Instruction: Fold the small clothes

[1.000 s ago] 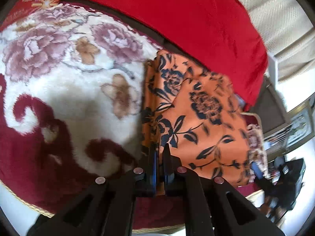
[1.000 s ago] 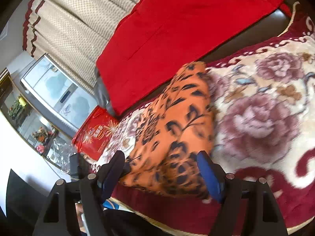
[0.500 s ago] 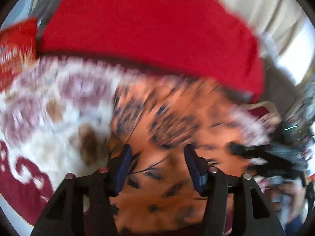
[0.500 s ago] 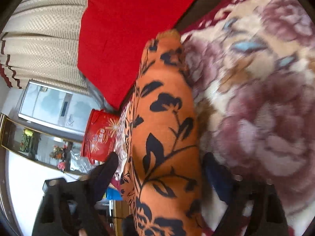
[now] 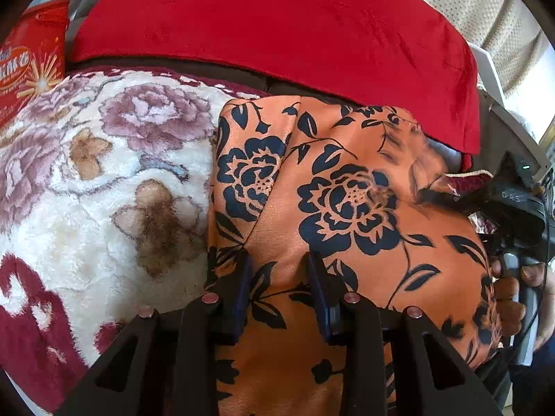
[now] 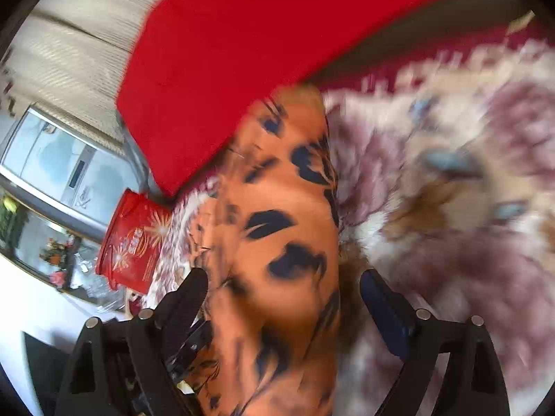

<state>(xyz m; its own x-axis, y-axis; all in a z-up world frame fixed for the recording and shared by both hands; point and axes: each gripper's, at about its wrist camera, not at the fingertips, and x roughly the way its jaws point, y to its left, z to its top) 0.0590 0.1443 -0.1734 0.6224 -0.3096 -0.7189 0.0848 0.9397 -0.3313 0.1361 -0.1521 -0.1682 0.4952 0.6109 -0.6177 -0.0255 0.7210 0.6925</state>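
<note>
Behind everything, a red cushion (image 5: 295, 31) and cream curtains (image 5: 485, 7) are seen, with a plush floral blanket (image 5: 104, 180) spread as the working surface. Only in the left wrist view is the scene sharp: a person's hand (image 5: 510, 294) is shown at the far right edge, wrapped round the dark body of the other tool. Only in the right wrist view, which is blurred, are a glass-fronted cabinet (image 6: 62, 170) and the whole of a red tin (image 6: 133, 242) shown; just a part of that tin is caught at the left view's upper corner.

The left gripper (image 5: 281, 287) is held partly open, its blue-padded fingers (image 5: 242, 291) set over the orange garment (image 5: 347, 208); nothing is pinched. The right gripper (image 6: 284, 308) is spread wide, one finger on each side of the garment's folded ridge, with no grip taken.

The garment, orange with black flowers and leaves, is laid folded on the blanket, its far edge close to the cushion.
</note>
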